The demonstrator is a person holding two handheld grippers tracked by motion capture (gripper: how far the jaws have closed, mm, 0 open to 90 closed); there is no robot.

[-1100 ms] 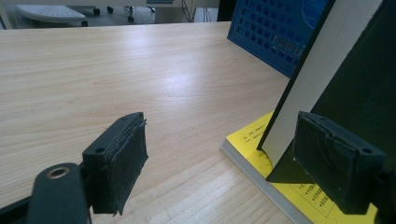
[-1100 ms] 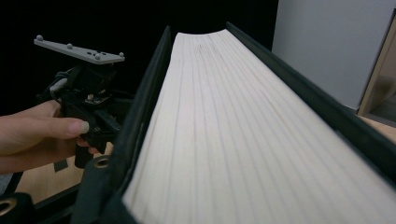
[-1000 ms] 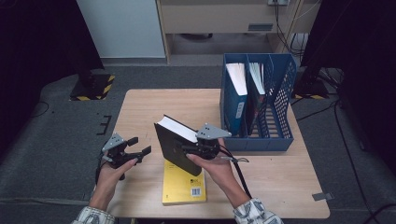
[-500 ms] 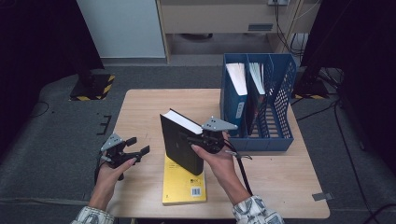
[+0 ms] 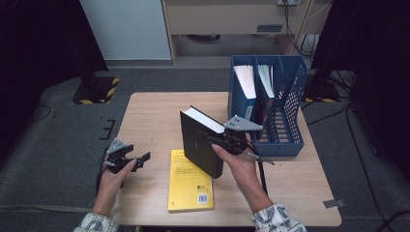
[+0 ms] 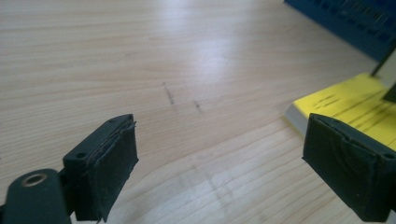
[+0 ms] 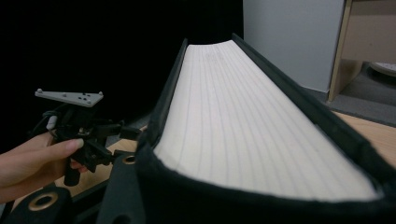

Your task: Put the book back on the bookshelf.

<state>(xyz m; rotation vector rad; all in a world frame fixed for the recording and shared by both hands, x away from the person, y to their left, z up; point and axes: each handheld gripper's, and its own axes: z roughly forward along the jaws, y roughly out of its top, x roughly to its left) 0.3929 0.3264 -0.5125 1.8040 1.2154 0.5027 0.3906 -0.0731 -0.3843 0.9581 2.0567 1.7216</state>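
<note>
Now your right gripper grips the thick black hardcover book upright; next, swing it into the blue plastic file rack. Left gripper jaws gape idle.

In the right gripper view the black book is cut off by the bottom and right edges, and the tips of the right tongs are hidden behind it; the contact cannot be made out. In the high view the yellow book is partly covered by the black book and the right hand. In the left gripper view the yellow book is cut by the right edge and the blue file rack by the top edge. Both forearms are cropped at the bottom of the high view. Print on the yellow cover is too small to be read.
</note>
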